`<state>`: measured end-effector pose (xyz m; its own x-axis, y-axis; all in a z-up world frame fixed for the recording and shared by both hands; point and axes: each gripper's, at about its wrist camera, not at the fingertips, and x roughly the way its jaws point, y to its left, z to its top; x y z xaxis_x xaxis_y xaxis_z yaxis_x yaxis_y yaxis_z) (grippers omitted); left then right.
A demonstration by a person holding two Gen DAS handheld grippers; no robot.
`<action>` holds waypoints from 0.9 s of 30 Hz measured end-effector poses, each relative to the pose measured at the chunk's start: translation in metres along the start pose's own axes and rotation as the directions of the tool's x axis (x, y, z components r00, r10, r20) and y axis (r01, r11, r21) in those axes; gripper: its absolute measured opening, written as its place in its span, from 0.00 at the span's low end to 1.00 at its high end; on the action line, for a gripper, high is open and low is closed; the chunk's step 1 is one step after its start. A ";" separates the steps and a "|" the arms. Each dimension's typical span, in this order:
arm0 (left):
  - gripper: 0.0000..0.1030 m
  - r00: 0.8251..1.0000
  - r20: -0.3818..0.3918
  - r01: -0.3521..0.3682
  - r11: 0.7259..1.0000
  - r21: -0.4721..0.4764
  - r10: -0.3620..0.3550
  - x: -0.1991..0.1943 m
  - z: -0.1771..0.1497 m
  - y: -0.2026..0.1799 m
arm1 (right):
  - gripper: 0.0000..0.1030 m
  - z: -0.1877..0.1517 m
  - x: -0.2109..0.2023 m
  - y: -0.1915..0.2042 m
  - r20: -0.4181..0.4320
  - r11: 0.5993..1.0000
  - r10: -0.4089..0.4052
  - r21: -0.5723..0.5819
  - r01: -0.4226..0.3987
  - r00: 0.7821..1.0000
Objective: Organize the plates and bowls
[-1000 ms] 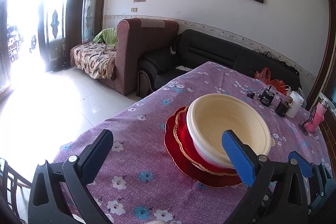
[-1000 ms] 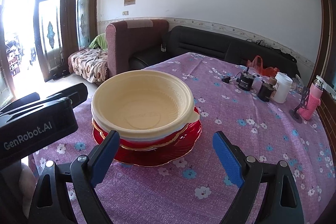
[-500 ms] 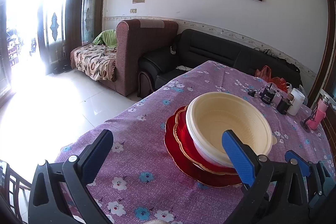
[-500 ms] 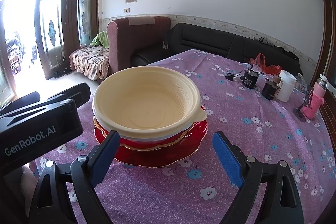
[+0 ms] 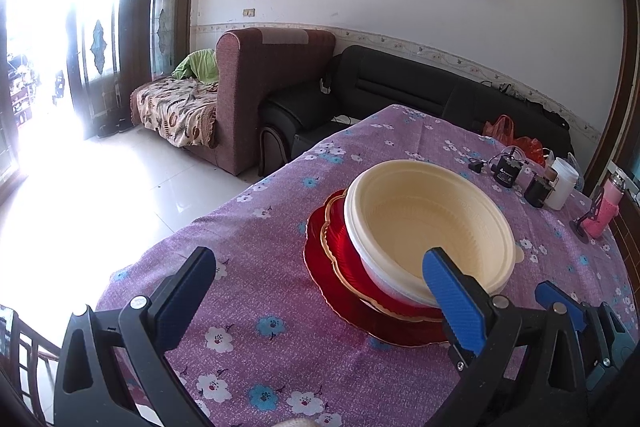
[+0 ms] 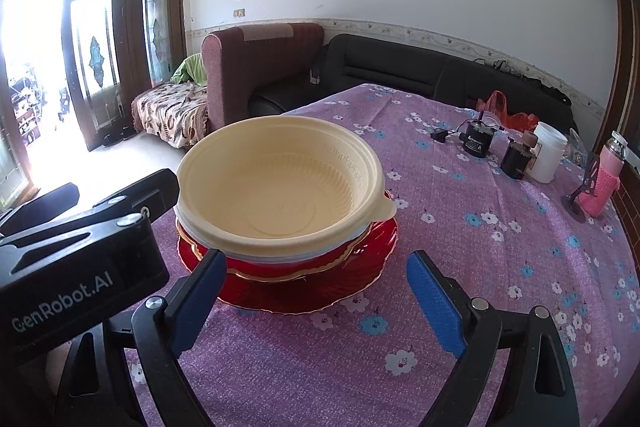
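Left wrist view: my left gripper (image 5: 320, 277) is spread wide, nothing between its 2 blue pads, hovering above the near edge of the table (image 5: 256, 227) with its purple flowered cloth. The right pad (image 5: 454, 301) overlaps the near rim of the cream bowl (image 5: 430, 227) in this view; cannot tell whether it touches. The bowl sits upright, nested on top of a stack: a red plate (image 5: 352, 311) at the bottom, a smaller gold-rimmed red dish (image 5: 340, 247) on it, then a white bowl under the cream one, only its wall showing. My right gripper's blue tip shows at the lower right edge.

Right wrist view: my right gripper (image 6: 316, 293) is also wide open and empty, its 2 pads low in front of the stack, the left pad just before the plate's near-left edge, the right pad over bare cloth. The cream bowl (image 6: 280, 187) is centred ahead, with a small tab on its right rim. My left gripper's black body, marked GenRobot.AI, sits beside the stack on the left. At the far right of the table stand small dark gadgets (image 6: 478, 141), a white jar (image 6: 550, 153) and a pink bottle (image 6: 602, 181), well apart from the stack.
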<state>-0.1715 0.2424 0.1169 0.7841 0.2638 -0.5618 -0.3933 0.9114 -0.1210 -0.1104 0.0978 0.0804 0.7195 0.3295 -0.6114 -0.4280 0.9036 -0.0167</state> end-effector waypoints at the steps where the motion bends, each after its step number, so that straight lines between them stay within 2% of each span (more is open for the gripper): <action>1: 1.00 1.000 0.000 -0.001 1.000 0.000 0.001 0.000 0.000 0.000 | 0.91 0.000 0.000 0.000 0.000 1.000 0.004 0.002 -0.004 1.000; 15: 1.00 1.000 -0.022 0.022 0.998 0.054 -0.021 -0.012 -0.012 -0.031 | 0.91 -0.004 -0.013 -0.011 -0.003 0.999 0.044 0.030 -0.044 0.999; 24: 1.00 0.999 0.032 -0.044 0.998 0.054 0.042 -0.030 -0.009 -0.046 | 0.91 -0.011 -0.026 -0.043 -0.017 0.995 0.064 0.079 -0.063 0.998; 27: 1.00 0.999 0.026 -0.040 0.997 0.063 0.039 -0.032 -0.009 -0.056 | 0.91 -0.010 -0.032 -0.056 -0.007 0.993 0.068 0.097 -0.067 0.998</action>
<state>-0.1790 0.1798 0.1346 0.7806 0.3071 -0.5444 -0.3934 0.9182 -0.0461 -0.1147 0.0341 0.0931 0.6846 0.3883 -0.6169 -0.4200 0.9018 0.1016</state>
